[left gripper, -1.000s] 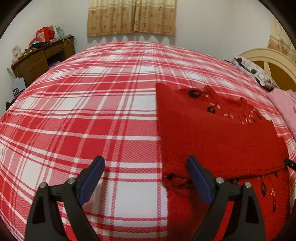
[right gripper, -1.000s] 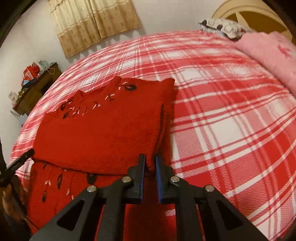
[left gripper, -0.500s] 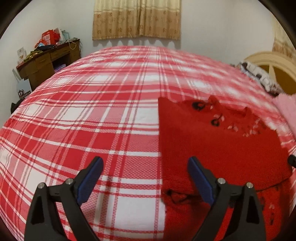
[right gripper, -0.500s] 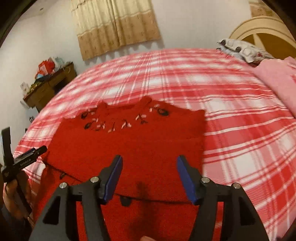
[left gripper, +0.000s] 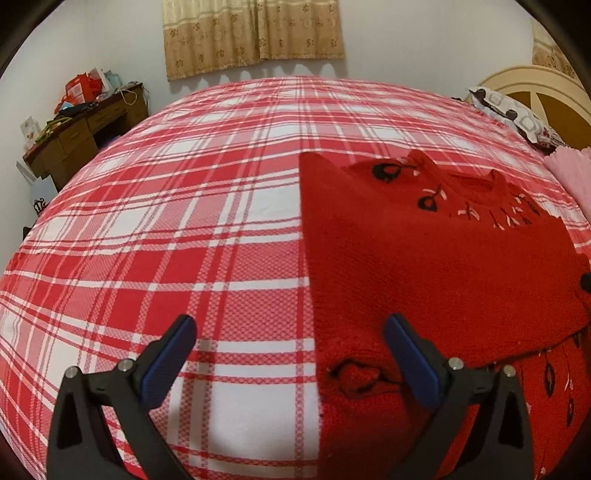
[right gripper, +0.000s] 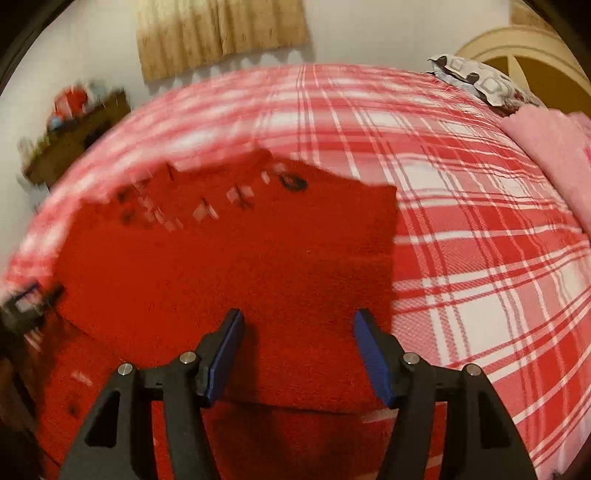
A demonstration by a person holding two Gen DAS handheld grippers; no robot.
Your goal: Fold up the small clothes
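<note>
The red-and-white plaid bedspread (left gripper: 207, 229) fills most of both views, running up to the white wall and the tan curtain (left gripper: 255, 35) at the top centre; a wooden desk (left gripper: 88, 125) piled with clutter sits at the upper left of the left wrist view, and a cream headboard (left gripper: 535, 85) with a patterned pillow (left gripper: 513, 114) at the upper right; a pink cloth (right gripper: 554, 147) lies at the right edge of the right wrist view.

The red sweater (left gripper: 424, 266) lies flat on the bedspread, partly folded, its upper layer laid over a lower part that shows dark leaf-like motifs; it takes up the right half of the left wrist view and the centre and left of the right wrist view, which is blurred on its left side.

The left gripper (left gripper: 290, 350) is spread wide and grasps nothing, its jaws having just been opening; its left finger stands over bare plaid, its right finger over the sweater's left edge, beside a small bunched fold of knit.

The right gripper (right gripper: 299, 350) is released too, its jaws having just been opening, nothing pinched between them; both fingers frame the sweater's folded layer at lower centre, near its right edge.
</note>
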